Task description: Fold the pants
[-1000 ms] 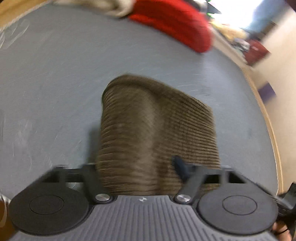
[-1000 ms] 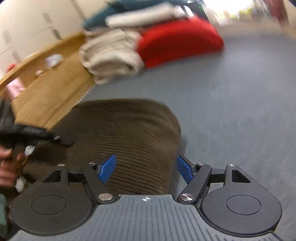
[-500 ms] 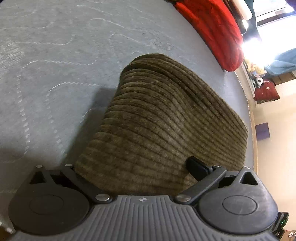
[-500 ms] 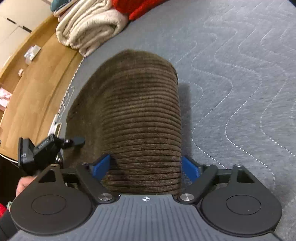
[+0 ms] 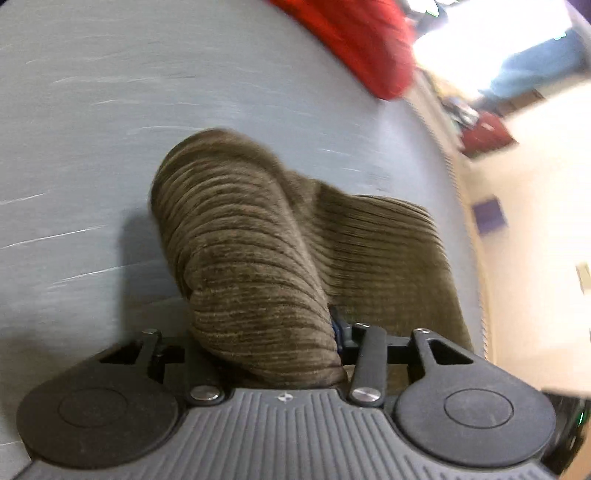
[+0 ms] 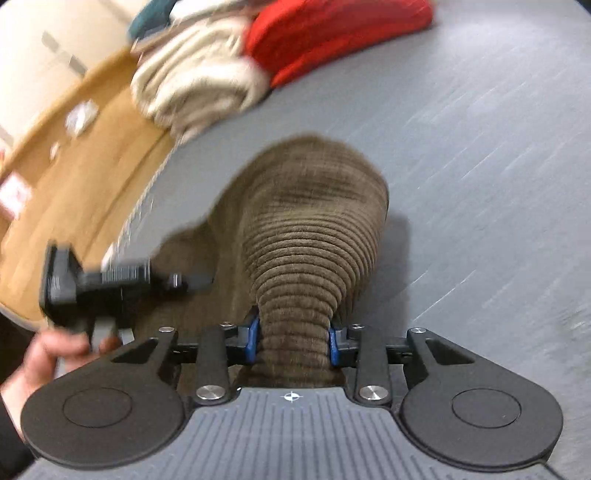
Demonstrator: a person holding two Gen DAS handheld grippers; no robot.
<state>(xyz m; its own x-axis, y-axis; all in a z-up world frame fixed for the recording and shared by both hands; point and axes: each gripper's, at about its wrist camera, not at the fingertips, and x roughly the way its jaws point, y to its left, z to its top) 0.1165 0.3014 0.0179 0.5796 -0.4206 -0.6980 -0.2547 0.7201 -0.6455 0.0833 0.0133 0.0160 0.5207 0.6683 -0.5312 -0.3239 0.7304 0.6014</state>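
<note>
Right wrist view: right gripper (image 6: pixel 293 341) jaws pinched tight on brown corduroy pants (image 6: pixel 314 236).
Left gripper (image 5: pixel 266 339): clamped on pants, bunched at 12 o'clock on grey mattress (image 5: pixel 92 110).
Risk: thick bunches could slip; uneven pull may skew the fold.

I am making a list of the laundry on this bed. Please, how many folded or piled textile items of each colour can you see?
Brown corduroy pants, held by both grippers: 1
Red item: 1
Cream blanket pile: 1
Teal item, mostly cut off at the frame edge: 1
Total: 4
</note>
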